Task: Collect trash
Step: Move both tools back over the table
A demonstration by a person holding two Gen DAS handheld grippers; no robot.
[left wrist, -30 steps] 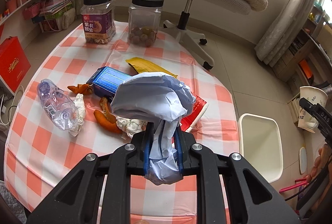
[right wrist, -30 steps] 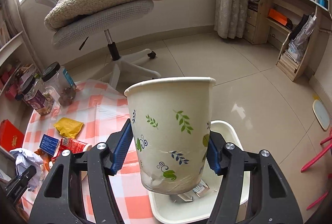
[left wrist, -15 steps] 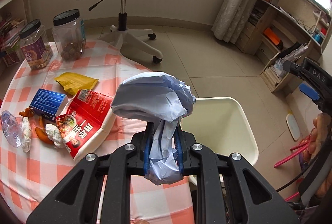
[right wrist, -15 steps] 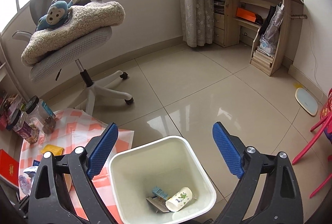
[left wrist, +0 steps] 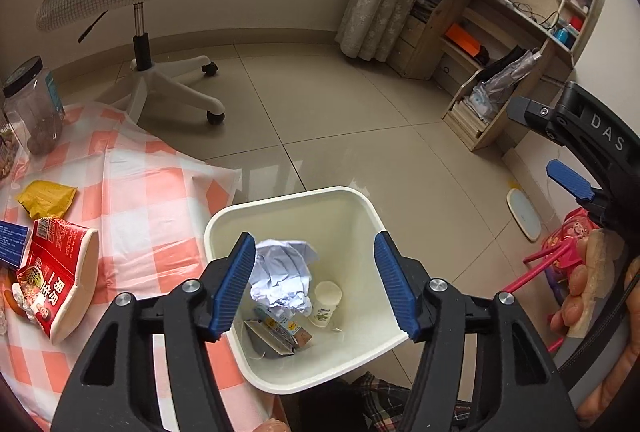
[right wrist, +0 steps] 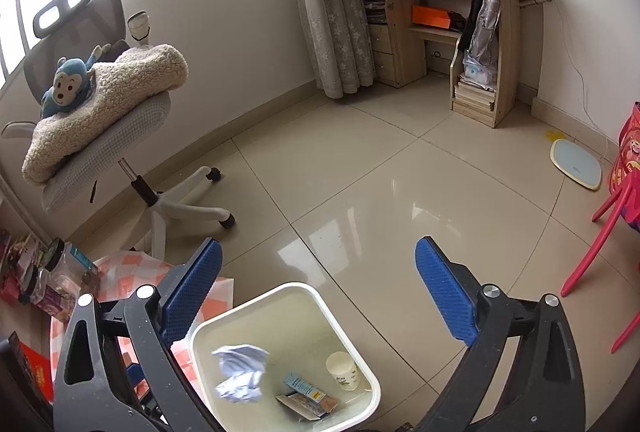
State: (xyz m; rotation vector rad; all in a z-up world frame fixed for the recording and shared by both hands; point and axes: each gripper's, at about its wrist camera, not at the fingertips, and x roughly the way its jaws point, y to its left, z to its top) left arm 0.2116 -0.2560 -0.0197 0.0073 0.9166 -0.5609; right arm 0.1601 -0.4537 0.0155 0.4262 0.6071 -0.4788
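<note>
Left wrist view: left gripper (left wrist: 316, 286), fingers just opened and empty, has released the crumpled paper (left wrist: 282, 280) into the bin (left wrist: 280, 199); right gripper (right wrist: 316, 292) is released too. Next, fetch the noodle cup (left wrist: 60, 284) near the counter edge.

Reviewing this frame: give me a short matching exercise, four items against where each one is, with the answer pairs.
Items:
1. crumpled paper
2. paper cup
3. red noodle bowl
4. yellow wrapper

Places:
A. on its side on the checked tablecloth
B. flat on the cloth, beyond the red bowl
C. lying at the bottom of the white bin
D. inside the bin, by its left wall

Pairs: 1-D, 2-C, 3-A, 4-B
</note>
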